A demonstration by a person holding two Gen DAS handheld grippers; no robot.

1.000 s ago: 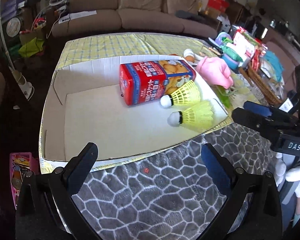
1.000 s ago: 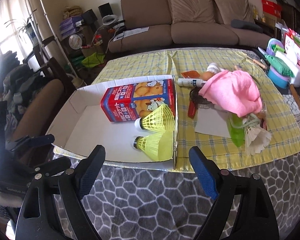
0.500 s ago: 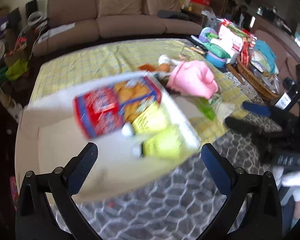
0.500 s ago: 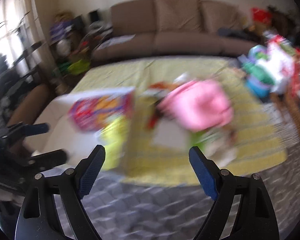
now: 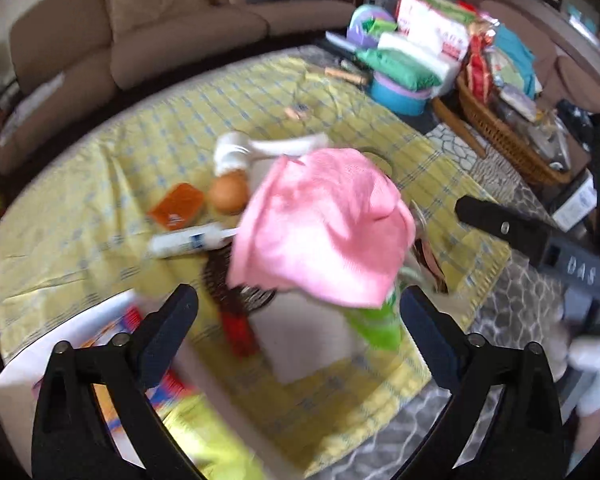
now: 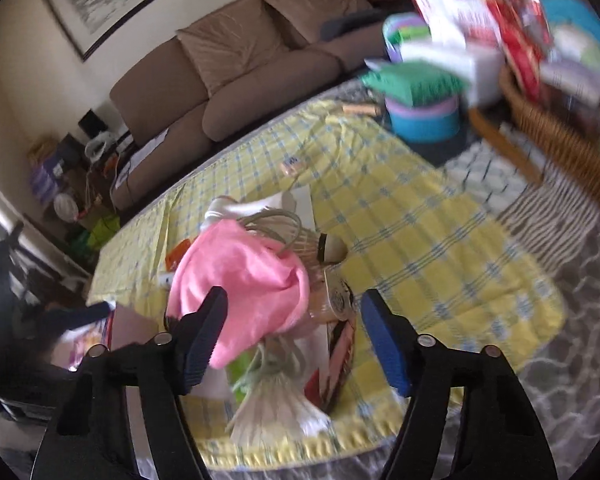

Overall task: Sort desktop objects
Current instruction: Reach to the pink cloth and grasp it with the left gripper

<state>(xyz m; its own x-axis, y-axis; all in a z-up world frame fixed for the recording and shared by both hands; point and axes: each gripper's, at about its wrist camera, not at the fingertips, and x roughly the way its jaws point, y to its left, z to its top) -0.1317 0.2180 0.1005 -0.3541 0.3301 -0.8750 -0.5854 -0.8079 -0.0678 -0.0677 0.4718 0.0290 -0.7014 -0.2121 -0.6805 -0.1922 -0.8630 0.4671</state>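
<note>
From the left wrist, the left gripper (image 5: 296, 324) hangs wide over the table (image 5: 100, 184), its jaws just beginning to close on nothing; the pink cloth (image 5: 324, 228) lies ahead of the fingers, heaped over other clutter, so a grab risks dragging hidden items along. From the right wrist, the right gripper (image 6: 292, 340) is narrowing, still empty; the pink cloth (image 6: 240, 280) sits just beyond its left finger (image 6: 204, 336), a white shuttlecock (image 6: 276, 412) below, easily snagged.
</note>
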